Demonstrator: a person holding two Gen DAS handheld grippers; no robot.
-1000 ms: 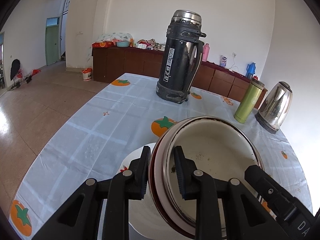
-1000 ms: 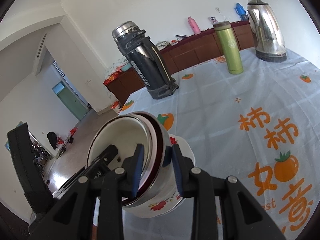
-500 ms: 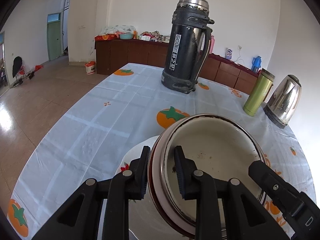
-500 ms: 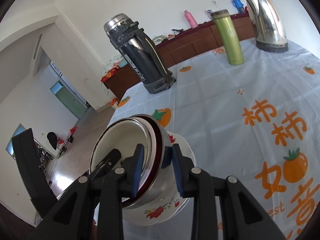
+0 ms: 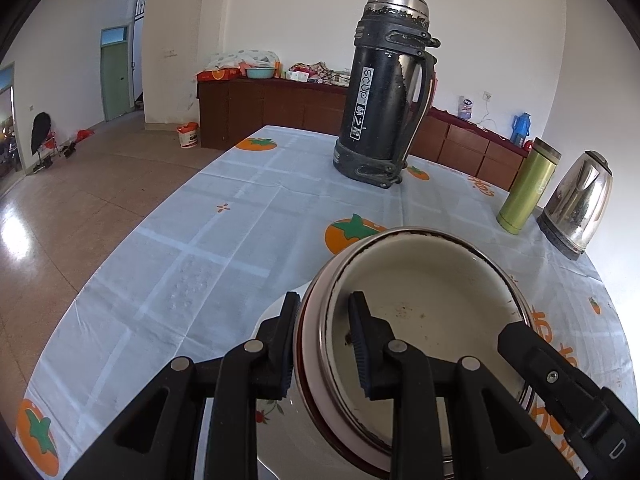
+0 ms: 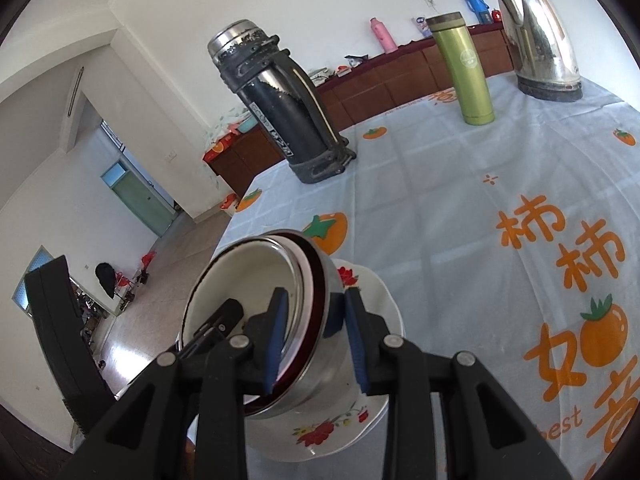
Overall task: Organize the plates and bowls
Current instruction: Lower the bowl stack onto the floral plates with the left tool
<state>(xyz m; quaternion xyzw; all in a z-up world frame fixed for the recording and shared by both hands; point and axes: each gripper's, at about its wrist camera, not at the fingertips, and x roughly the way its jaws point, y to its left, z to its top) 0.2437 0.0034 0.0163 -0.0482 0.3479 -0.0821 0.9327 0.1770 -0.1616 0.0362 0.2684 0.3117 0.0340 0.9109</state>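
Both tongs pinch the rim of a stack of nested steel bowls [image 5: 424, 320] from opposite sides. The left tongs [image 5: 324, 340] have one pad outside the wall and one inside, closed on the near-left rim. The right tongs [image 6: 314, 344] grip the opposite edge the same way, blue pads clamped across the rim, and their black body shows at the lower right of the left view. The stack tilts, its mouth turned toward the left tongs, and its base sits low over a white flowered plate [image 6: 360, 420] that lies on the bench [image 6: 440, 200].

The relation that matters is vertical: the plate lies directly under the bowls, slightly toward the right tongs, and whether the base already touches it cannot be told from either view. My judgement is that the step in hand is seating the bowls on the plate, so the stack needs levelling and then both grips eased off together. Neither hand is nearer; they share the load equally.

A black flask [image 5: 384, 100], a green tumbler [image 5: 528, 188] and a kettle [image 5: 576, 204] stand well apart at the far edge.
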